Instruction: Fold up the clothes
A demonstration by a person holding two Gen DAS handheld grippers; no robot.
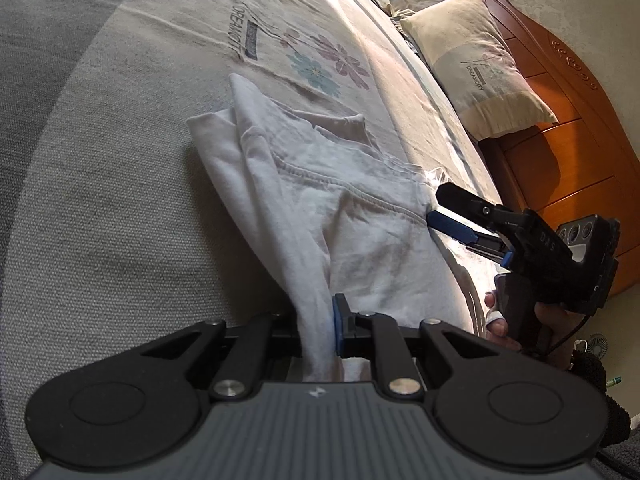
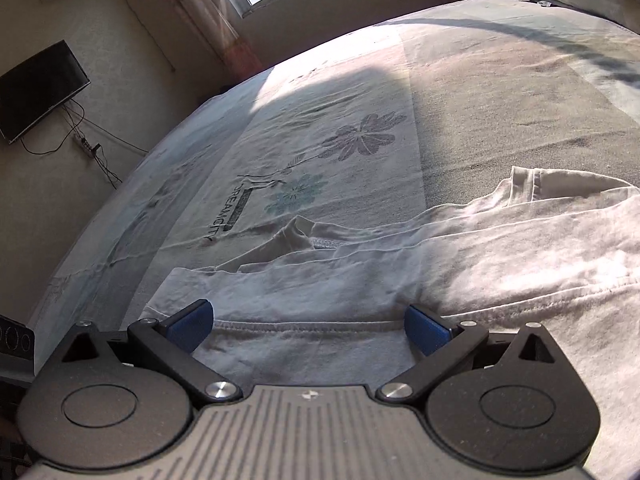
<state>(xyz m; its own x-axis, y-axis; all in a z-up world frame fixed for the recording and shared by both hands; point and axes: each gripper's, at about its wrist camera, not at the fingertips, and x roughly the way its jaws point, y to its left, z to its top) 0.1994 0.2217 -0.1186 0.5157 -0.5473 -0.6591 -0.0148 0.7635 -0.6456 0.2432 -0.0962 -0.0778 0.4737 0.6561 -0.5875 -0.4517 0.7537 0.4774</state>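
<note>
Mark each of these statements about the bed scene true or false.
1. The left tool is shut on the white shirt. True.
2. The right tool is shut on the shirt. False: it is open, its pads on either side of a stitched hem.
3. The shirt lies on the floor. False: it lies on the bed.
4. A pillow leans on the wooden headboard. True.
5. A dark screen hangs on the wall. True.

We cannot see the left finger pad of the left gripper [image 1: 320,330] behind the white shirt [image 1: 328,208]; the television [image 2: 38,88] runs off the frame's left edge.
</note>
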